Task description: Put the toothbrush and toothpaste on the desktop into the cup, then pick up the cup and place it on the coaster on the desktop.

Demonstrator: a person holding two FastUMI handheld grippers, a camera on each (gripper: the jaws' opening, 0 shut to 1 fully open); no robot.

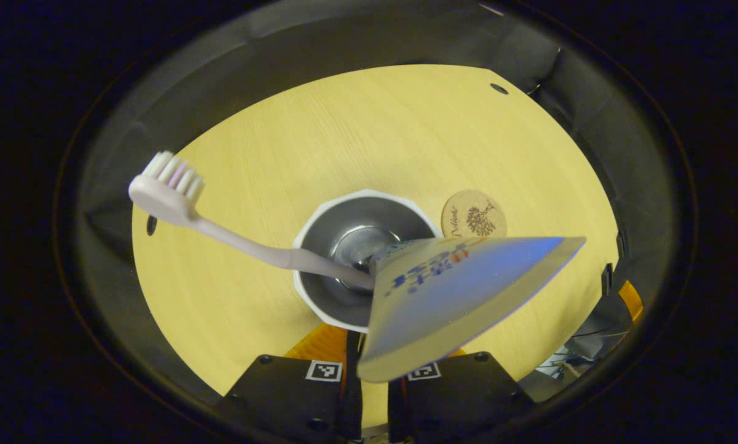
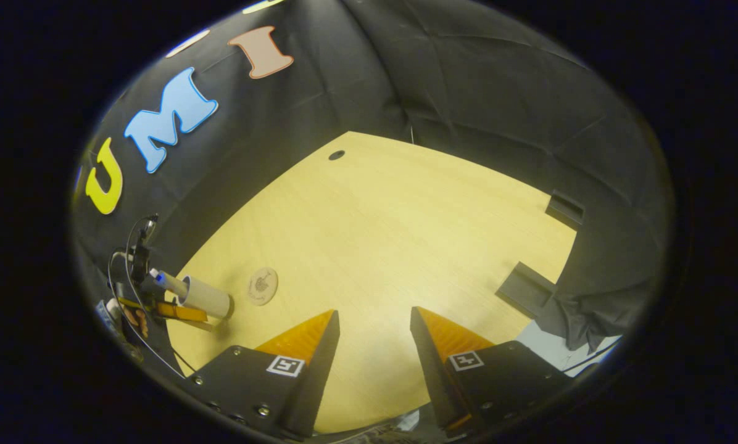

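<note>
Two items stand in the white cup (image 1: pixel 326 246) on the wooden desktop (image 1: pixel 356 135). The toothbrush (image 1: pixel 233 237) leans out over the cup's rim, its long axis slanting away from the coaster (image 1: pixel 474 214), bristled head uppermost. The toothpaste tube (image 1: pixel 461 296) points cap-down into the cup, its flat crimped end reaching back to the left gripper (image 1: pixel 374 376), whose fingers are clenched on it. The round wooden coaster lies just beside the cup. The right gripper (image 2: pixel 375 327) hangs released over bare desktop, well apart from the cup.
</note>
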